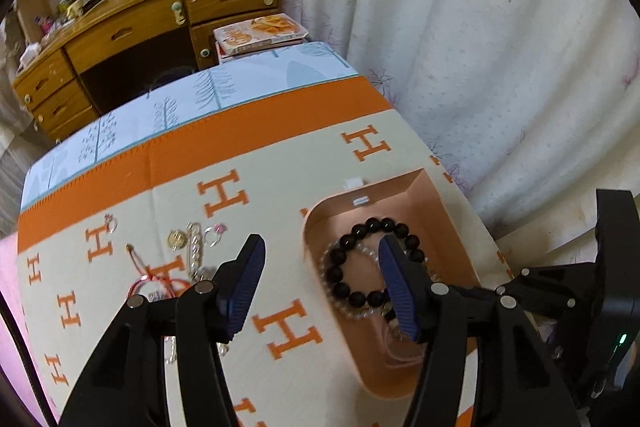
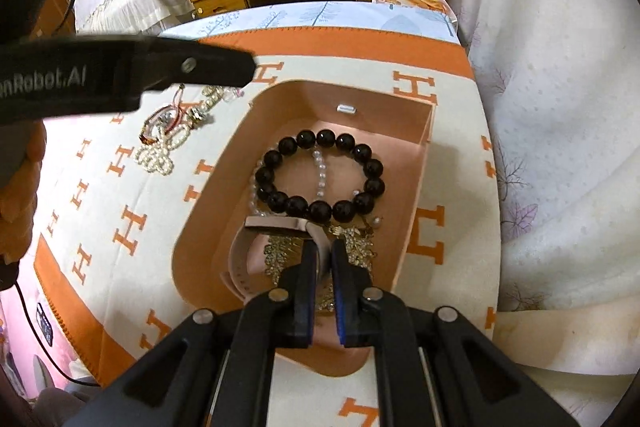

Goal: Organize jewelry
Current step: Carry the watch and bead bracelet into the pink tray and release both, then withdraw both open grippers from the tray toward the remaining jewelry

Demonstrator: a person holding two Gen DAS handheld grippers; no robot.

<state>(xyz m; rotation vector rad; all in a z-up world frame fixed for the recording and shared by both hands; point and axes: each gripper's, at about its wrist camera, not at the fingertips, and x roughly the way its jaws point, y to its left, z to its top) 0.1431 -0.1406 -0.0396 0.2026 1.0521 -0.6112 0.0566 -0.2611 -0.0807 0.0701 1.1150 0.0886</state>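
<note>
Pink watch strap (image 2: 276, 223) pinched in right tongs (image 2: 324, 247) over box (image 2: 224, 163); left tongs (image 1: 320, 247) wide, nearer loose jewelry (image 1: 192, 247).

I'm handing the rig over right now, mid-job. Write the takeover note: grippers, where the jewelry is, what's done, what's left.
Left gripper: open, empty, hovering by the box's left edge.
Right gripper: shut on the pink watch strap, inside the pink box.
Done: black bead bracelet, clear bead strand and rhinestone pieces already lie in the box.
Left: release the watch strap, then move what remains on the H-pattern cloth: red cord bracelet, gold pendant, silver chain, two rings, pearl strand.
</note>
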